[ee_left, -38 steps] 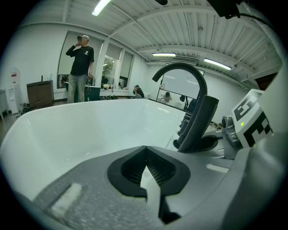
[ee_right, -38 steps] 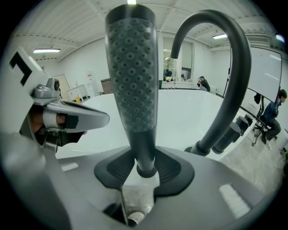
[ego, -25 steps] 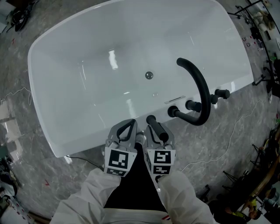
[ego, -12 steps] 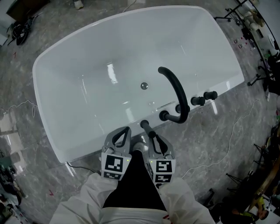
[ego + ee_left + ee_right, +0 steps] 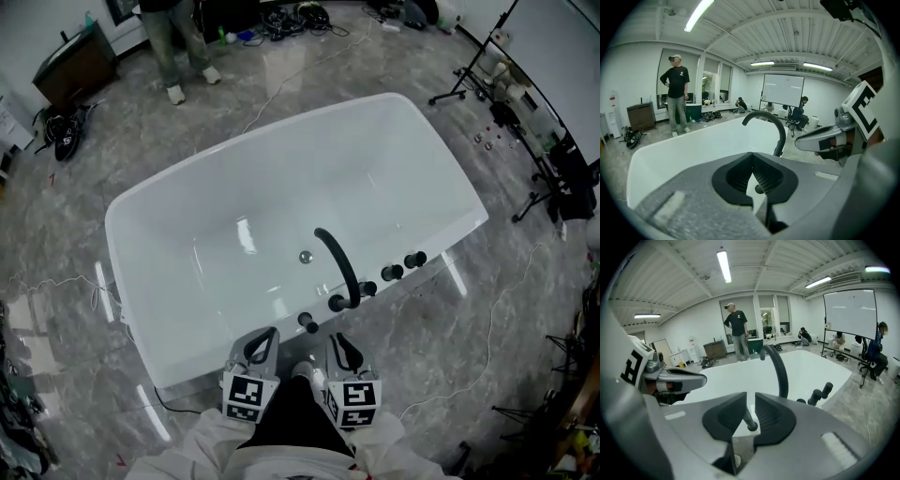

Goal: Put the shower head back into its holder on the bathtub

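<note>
shower head upright on the tub rim, both grippers clear of it

the black shower head (image 5: 307,322) stands upright on the near rim of the white bathtub (image 5: 187,202), just left of the foot of the curved black spout (image 5: 342,264). from above only its rounded top and a short length of stem show. the holder under it is too small to pick out, so how deep it sits cannot be told. in both gripper views it appears only as a slim dark stem seen through the slot between the jaws, well beyond them and touched by neither.

the left gripper (image 5: 270,334) has its jaws pressed together with nothing in them. the right gripper (image 5: 339,339) has its jaws closing, with a narrow slit between the pads and nothing inside that slit. both hover side by side on the near side of the tub, apart from the rim.

the white sleeves (image 5: 202,445) behind the grippers are cut off by the bottom edge. a standing person (image 5: 178,42) beyond the tub is cut at the top edge in the head view, and stands (image 5: 539,141) at the right are partly cropped.

inside the tub a round drain (image 5: 305,256) sits on the bottom, with the spout arching over it. a row of black knobs (image 5: 392,273) lines the rim right of the spout.
</note>
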`<action>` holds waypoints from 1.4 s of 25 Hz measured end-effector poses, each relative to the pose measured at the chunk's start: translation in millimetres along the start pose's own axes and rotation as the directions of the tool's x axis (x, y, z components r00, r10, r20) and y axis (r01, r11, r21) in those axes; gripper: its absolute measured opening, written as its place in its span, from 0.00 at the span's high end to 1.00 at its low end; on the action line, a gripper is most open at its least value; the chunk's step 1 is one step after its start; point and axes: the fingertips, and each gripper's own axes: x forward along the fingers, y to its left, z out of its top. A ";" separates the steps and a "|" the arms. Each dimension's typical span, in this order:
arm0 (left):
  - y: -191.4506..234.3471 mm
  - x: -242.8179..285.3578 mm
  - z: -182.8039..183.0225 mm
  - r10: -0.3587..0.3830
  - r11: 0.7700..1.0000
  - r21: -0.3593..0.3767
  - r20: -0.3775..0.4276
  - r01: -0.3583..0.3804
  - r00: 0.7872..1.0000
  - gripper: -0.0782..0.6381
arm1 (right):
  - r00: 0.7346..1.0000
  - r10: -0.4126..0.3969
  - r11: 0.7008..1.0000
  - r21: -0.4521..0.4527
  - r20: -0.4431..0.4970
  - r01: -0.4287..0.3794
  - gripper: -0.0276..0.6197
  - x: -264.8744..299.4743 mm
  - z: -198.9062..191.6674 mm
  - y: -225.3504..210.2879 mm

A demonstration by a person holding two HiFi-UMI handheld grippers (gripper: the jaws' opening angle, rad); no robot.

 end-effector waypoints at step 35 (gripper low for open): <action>-57.0 -85.9 77.1 -0.080 0.994 0.090 0.116 0.069 0.990 0.89 | 0.976 -0.057 0.998 0.006 0.209 0.057 0.95 -113.4 58.1 15.6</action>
